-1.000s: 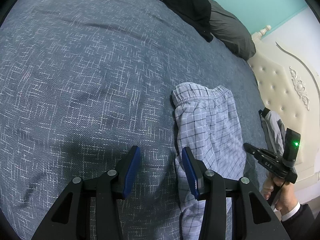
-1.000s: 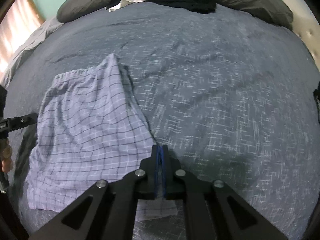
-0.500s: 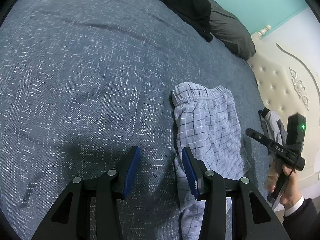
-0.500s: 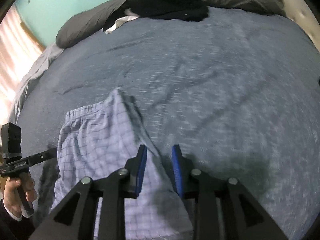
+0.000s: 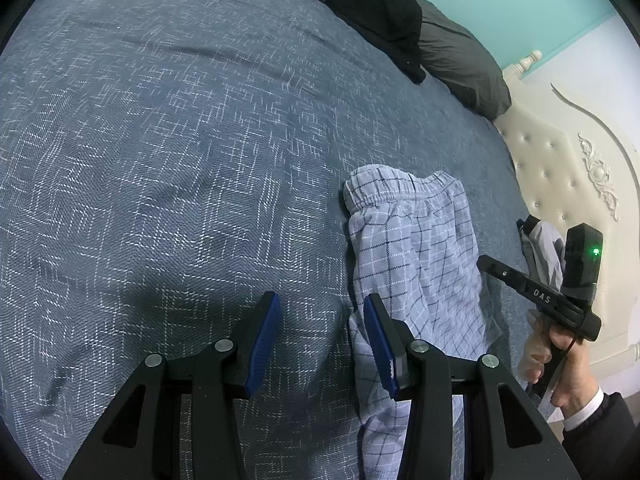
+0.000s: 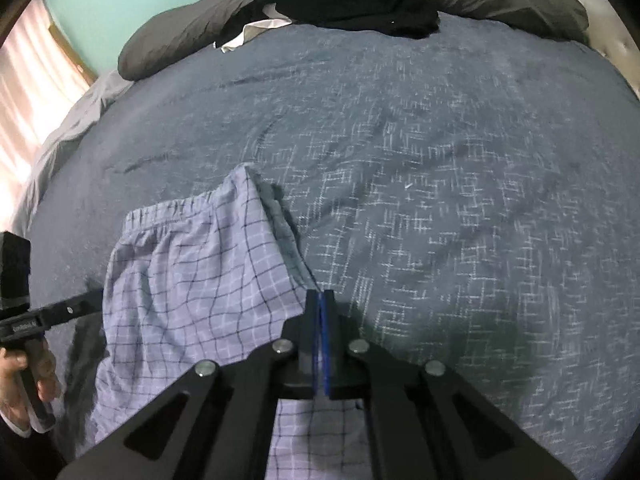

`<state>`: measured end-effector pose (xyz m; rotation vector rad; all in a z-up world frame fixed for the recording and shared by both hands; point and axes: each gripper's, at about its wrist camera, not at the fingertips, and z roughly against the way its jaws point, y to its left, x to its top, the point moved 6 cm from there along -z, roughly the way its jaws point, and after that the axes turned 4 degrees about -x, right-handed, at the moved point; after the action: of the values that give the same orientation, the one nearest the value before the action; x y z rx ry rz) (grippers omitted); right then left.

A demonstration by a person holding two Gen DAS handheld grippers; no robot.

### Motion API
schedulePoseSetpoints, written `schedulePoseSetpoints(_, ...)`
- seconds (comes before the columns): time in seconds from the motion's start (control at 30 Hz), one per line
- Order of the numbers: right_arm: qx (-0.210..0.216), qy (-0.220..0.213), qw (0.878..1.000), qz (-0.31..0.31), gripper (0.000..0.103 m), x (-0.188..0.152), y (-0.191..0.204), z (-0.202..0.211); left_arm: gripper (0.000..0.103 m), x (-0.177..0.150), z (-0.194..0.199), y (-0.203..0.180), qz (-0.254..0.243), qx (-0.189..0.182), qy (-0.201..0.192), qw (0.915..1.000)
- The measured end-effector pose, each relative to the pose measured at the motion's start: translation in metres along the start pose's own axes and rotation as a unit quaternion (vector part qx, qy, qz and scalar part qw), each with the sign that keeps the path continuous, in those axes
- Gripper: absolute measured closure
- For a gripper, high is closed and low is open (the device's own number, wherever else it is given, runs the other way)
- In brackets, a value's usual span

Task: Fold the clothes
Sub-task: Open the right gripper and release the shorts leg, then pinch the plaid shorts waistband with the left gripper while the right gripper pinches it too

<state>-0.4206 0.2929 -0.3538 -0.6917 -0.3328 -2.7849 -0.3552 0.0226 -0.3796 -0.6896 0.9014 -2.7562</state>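
Now the right gripper (image 6: 320, 300) has just snapped closed, pinching the edge of the checked shorts (image 6: 192, 288), which lie on the blue bedspread (image 6: 440, 200) at eight o'clock of its tips. Left gripper (image 5: 320, 320) hovers, jaws apart, nothing between them, shorts at three o'clock.

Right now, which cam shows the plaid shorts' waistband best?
Left wrist: the whole gathered elastic waistband is sharp and unobstructed. Right wrist shows only part of the waistband, softer, beyond the shut right gripper.

Right gripper (image 6: 320, 300) jaws reclosed on shorts (image 6: 192, 280).
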Motion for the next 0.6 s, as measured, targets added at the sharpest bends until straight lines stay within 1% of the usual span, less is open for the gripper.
schedulePoseSetpoints(0.17, 0.006, -0.002, 1.000, 0.006, 0.102, 0.007, 0.002, -0.005, 0.056, 0.000, 0.000, 0.001, 0.000, 0.000, 0.000, 1.0000)
schedulePoseSetpoints(0.33, -0.026, 0.007, 0.999, 0.018, 0.102, 0.005, -0.002, -0.015, 0.056, 0.001, 0.001, 0.001, 0.000, -0.001, 0.000, 1.0000)
schedulePoseSetpoints(0.47, -0.033, -0.004, 0.999, 0.003, 0.102, 0.005, -0.012, -0.010, 0.056, 0.001, 0.002, 0.002, -0.001, -0.001, 0.000, 1.0000)
schedulePoseSetpoints(0.53, -0.041, 0.000, 0.999, 0.005, 0.102, 0.005, -0.017, -0.012, 0.056, 0.001, 0.002, 0.002, -0.001, -0.001, 0.000, 1.0000)
schedulePoseSetpoints(0.6, -0.035, -0.001, 0.999, 0.006, 0.102, 0.004, -0.017, -0.012, 0.056, 0.002, 0.002, 0.002, -0.001, -0.001, 0.000, 1.0000)
